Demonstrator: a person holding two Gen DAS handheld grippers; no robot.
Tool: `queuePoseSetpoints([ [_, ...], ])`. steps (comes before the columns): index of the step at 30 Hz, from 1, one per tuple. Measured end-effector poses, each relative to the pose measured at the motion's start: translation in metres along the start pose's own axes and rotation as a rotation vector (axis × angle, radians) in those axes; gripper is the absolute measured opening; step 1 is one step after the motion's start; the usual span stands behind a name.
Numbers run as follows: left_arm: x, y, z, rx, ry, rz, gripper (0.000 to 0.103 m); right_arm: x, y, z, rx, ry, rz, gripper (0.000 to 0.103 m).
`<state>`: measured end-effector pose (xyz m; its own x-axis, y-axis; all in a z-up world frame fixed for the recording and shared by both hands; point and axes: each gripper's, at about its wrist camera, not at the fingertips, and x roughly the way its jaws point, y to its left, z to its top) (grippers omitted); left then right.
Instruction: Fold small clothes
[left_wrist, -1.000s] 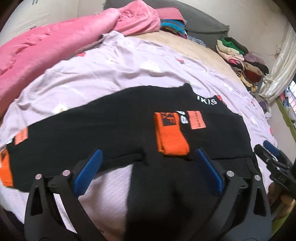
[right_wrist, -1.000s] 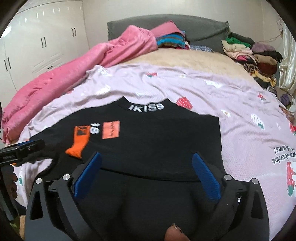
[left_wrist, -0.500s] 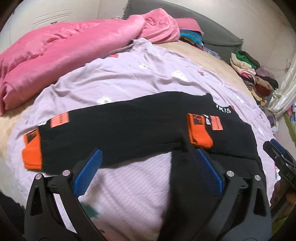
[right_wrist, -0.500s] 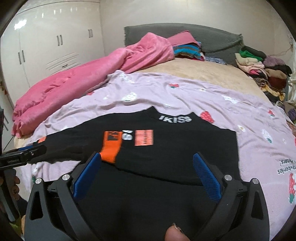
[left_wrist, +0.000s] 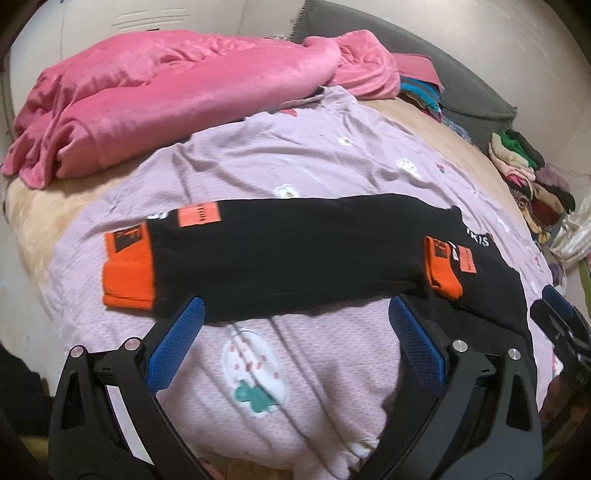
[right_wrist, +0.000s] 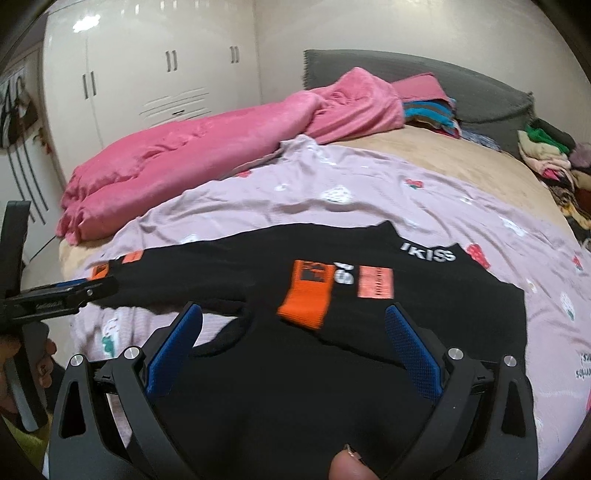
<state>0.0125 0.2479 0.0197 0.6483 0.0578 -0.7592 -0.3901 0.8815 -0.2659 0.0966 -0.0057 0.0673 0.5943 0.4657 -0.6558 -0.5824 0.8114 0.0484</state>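
A black sweater (left_wrist: 295, 251) with orange cuffs lies flat on the lilac sheet (left_wrist: 288, 162). Its left sleeve stretches out to the left and ends in an orange cuff (left_wrist: 127, 269). The right sleeve is folded across the chest, its orange cuff (right_wrist: 306, 295) beside the "IKISS" collar (right_wrist: 428, 254). My left gripper (left_wrist: 295, 332) is open and empty, just short of the outstretched sleeve. My right gripper (right_wrist: 291, 339) is open and empty over the sweater's body (right_wrist: 295, 387). The left gripper also shows at the left edge of the right wrist view (right_wrist: 55, 295).
A pink blanket (left_wrist: 166, 96) is heaped along the far left of the bed. Stacks of folded clothes (left_wrist: 528, 177) sit at the far right by a grey headboard (right_wrist: 406, 74). White wardrobe doors (right_wrist: 147, 92) stand behind the bed's left side.
My left gripper has swung left, from over the sweater's body to the outstretched left sleeve. My right gripper has also turned left. The sweater has not moved.
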Motion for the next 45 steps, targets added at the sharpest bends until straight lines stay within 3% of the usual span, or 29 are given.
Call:
queuePoseSetpoints([
  [12,0.009,0.052,-0.006,-0.130,0.010,0.044,0.093,0.013,0.037,-0.008,-0.066,0.039,0.076,0.098],
  [19,0.027,0.096,-0.015,-0.303,0.027,0.046,0.093,0.018,0.024,-0.013,-0.024,0.057,0.062,0.098],
  [24,0.031,0.118,-0.015,-0.404,-0.022,0.007,0.092,0.018,0.010,-0.015,0.006,0.062,0.044,0.098],
  [25,0.031,0.121,-0.013,-0.415,-0.036,0.007,0.087,0.018,0.007,-0.016,0.013,0.063,0.041,0.098],
  [27,0.032,0.124,-0.009,-0.435,-0.046,0.008,0.065,0.018,0.001,-0.017,0.025,0.064,0.035,0.098],
  [29,0.035,0.129,-0.004,-0.468,-0.049,0.004,0.029,0.017,-0.004,-0.018,0.036,0.064,0.030,0.098],
  [32,0.031,0.131,0.004,-0.482,-0.069,-0.007,0.008,0.013,-0.012,-0.019,0.049,0.054,0.021,0.098],
  [39,-0.007,0.097,0.026,-0.394,-0.158,-0.069,0.005,0.003,-0.035,-0.022,0.096,0.032,0.002,0.098],
  [45,-0.036,0.043,0.054,-0.287,-0.222,-0.116,0.004,-0.012,-0.055,-0.025,0.140,0.001,-0.001,0.098],
])
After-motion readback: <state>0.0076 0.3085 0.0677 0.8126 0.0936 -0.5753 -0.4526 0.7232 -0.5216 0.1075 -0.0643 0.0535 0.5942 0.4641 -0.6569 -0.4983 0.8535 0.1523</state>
